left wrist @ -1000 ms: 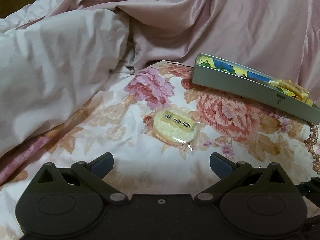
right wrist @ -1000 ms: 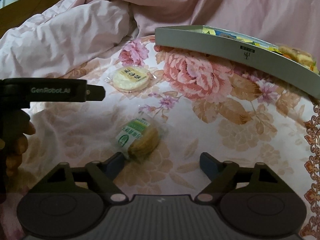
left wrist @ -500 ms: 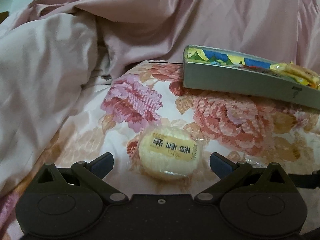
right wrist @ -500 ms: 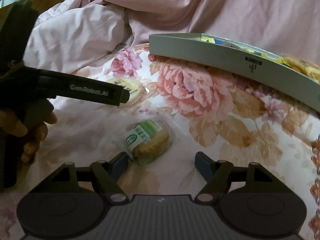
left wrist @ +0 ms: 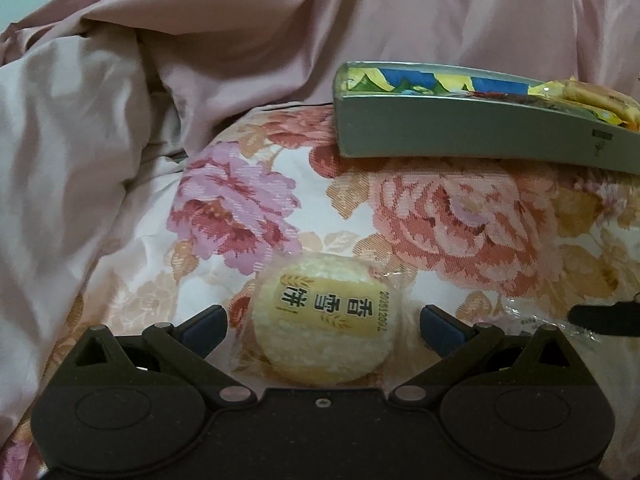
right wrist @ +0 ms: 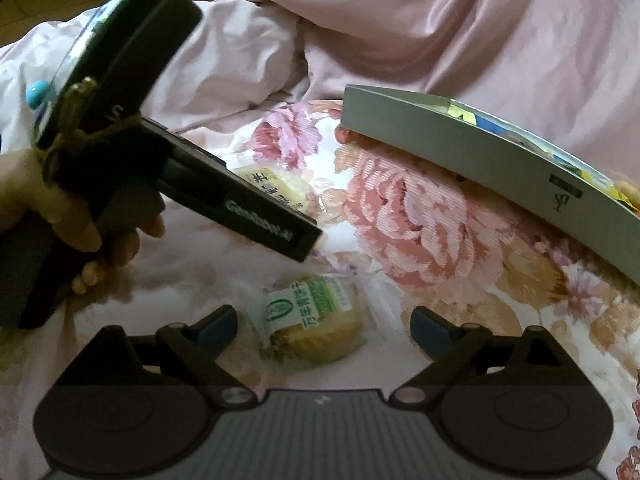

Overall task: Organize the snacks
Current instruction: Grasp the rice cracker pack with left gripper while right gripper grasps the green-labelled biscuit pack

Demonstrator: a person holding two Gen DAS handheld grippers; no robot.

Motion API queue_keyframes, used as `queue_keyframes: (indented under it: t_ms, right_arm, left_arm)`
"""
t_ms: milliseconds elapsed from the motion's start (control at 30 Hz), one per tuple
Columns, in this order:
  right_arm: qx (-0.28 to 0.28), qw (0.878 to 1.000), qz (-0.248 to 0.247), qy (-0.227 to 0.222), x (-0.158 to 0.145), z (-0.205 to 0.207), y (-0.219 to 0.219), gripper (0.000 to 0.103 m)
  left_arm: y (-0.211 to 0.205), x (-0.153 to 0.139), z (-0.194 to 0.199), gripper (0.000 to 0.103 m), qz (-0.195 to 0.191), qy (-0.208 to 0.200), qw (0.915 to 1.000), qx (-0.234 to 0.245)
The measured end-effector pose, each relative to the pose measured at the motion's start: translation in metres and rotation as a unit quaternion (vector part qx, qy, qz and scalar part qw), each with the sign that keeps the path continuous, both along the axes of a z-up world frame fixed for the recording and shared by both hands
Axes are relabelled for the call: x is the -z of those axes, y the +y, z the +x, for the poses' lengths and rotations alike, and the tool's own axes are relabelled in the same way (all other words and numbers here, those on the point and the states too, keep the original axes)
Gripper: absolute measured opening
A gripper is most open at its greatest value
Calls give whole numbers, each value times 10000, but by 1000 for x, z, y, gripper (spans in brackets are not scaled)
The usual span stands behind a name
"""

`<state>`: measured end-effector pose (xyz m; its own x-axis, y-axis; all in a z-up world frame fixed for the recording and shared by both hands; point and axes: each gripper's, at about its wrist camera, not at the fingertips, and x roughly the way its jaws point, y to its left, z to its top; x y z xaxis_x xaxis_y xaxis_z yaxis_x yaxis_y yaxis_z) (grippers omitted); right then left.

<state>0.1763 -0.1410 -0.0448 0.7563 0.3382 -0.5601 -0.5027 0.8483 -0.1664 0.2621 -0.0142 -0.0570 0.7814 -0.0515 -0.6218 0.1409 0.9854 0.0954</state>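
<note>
A round pale rice cracker in clear wrap with a yellow label [left wrist: 326,320] lies on the floral bedspread between the open fingers of my left gripper [left wrist: 323,326], which do not touch it. It shows partly behind the left gripper in the right wrist view [right wrist: 276,184]. A green-labelled wrapped cake [right wrist: 312,322] lies between the open fingers of my right gripper [right wrist: 324,326]. A grey box [left wrist: 460,132] with a colourful lining holds wrapped snacks [left wrist: 588,98] at the back right; it also shows in the right wrist view [right wrist: 480,156].
A rumpled pink duvet [left wrist: 100,140] piles up at the left and back. The floral bedspread [left wrist: 460,220] lies between the snacks and the box. The person's hand [right wrist: 60,216] holds the left gripper at the left of the right wrist view.
Both grippers have moved forward and down. The cracker now sits between the left fingers and the green cake between the right fingers. Both stay open.
</note>
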Motion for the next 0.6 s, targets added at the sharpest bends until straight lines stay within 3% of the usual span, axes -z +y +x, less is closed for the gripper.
queue_keyframes:
  t_ms: [133, 367, 600]
  right_arm:
    - [-32, 9999, 90, 38, 1, 0, -2, 84]
    - [-66, 9999, 72, 27, 1, 0, 0, 77]
    - [-88, 10000, 20, -14, 3, -1, 1, 72]
  left_arm:
    - [1, 2, -1, 93, -50, 67, 9999, 97]
    - [8, 6, -3, 85, -312, 61, 9995, 35]
    - [8, 7, -9, 76, -264, -41, 9996, -1]
